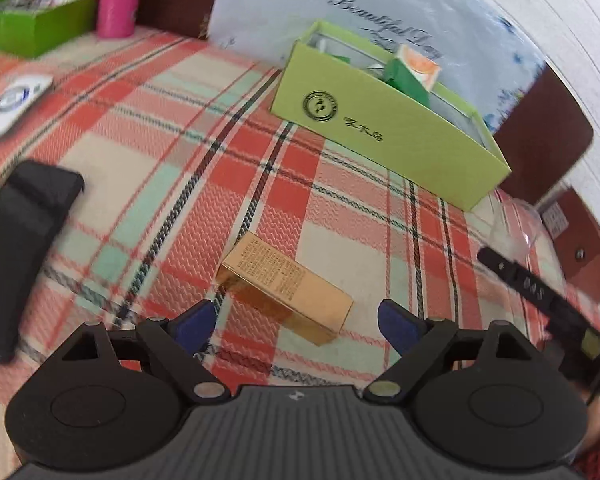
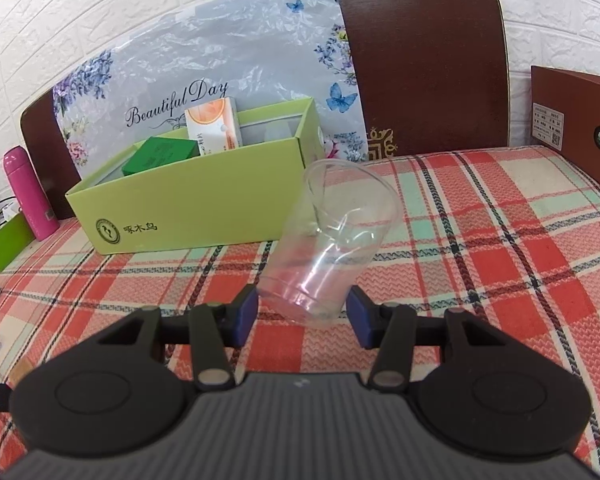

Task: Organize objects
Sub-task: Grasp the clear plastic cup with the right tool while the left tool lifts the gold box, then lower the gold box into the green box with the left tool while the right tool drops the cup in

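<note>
- Right wrist view: the right gripper (image 2: pixel 302 316) grasps a clear plastic cup (image 2: pixel 332 240) near its base, one blue pad on each side. The cup is tilted, its mouth leaning away from the camera toward the far edge of the plaid tablecloth (image 2: pixel 480 248).
- Behind the cup, near the far edge of the surface, stands an open light green box (image 2: pixel 188 208). Inside it, a dark green packet (image 2: pixel 160 154) lies toward the left end and an orange-and-white carton (image 2: pixel 214 124) stands upright beside it.
- A pink bottle (image 2: pixel 28 192) stands upright at the far left edge, next to a darker green tray (image 2: pixel 4 244). A brown box (image 2: pixel 576 120) sits at the far right edge.
- Left wrist view: the left gripper (image 1: pixel 296 320) is released, fingers spread wide, holding nothing. A gold carton (image 1: pixel 284 292) lies flat on the cloth between and just ahead of the fingertips; contact cannot be told.
- A black phone-like slab (image 1: pixel 20 248) lies flat toward the left edge, and a white remote (image 1: pixel 12 100) lies farther along the same edge.
- The light green box appears again toward the far right corner, well apart from the gold carton.
</note>
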A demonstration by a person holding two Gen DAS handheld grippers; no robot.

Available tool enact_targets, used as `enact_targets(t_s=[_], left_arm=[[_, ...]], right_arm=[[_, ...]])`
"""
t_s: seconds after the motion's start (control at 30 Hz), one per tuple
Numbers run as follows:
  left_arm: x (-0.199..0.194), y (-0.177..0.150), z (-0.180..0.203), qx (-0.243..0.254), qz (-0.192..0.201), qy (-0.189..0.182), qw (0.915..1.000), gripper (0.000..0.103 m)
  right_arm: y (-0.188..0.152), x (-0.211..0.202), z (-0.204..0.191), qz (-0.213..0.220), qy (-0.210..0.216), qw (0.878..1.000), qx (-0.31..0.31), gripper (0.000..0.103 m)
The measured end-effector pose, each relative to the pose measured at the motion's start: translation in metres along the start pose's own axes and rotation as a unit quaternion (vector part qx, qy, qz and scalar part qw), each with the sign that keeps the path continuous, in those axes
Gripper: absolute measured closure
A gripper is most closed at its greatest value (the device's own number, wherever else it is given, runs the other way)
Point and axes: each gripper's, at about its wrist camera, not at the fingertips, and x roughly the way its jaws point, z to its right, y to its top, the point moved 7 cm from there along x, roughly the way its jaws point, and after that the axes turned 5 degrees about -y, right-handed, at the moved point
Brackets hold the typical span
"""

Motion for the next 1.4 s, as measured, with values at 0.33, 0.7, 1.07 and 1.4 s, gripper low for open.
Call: enact_targets(t_s=[0.33, 0.7, 1.07, 1.4], left_arm=[[0.043, 0.02, 0.035, 0.064, 0.014, -0.018, 0.9977, 0.028], [0.028, 0.0, 0.02, 0.127, 0.004, 0.023, 0.9916, 0.055], [0.003, 0.052, 0.052, 0.14, 0.065, -0.027, 0.9876, 0.07], [-0.013, 0.151, 0.088, 0.158, 0.166, -0.041, 0.9724, 0.07]], right_arm=[[-0.006, -0.01, -0.017, 0.011, 0.011, 0.999, -0.051, 0.055], [-0.007, -0.018, -0.031, 0.017, 0.03, 0.996, -0.087, 0.055], [0.025, -0.04, -0.055, 0.066, 0.065, 0.988, -0.126, 0.055], [0.088, -0.017, -0.072, 0.114, 0.057, 0.981, -0.147, 0.055]])
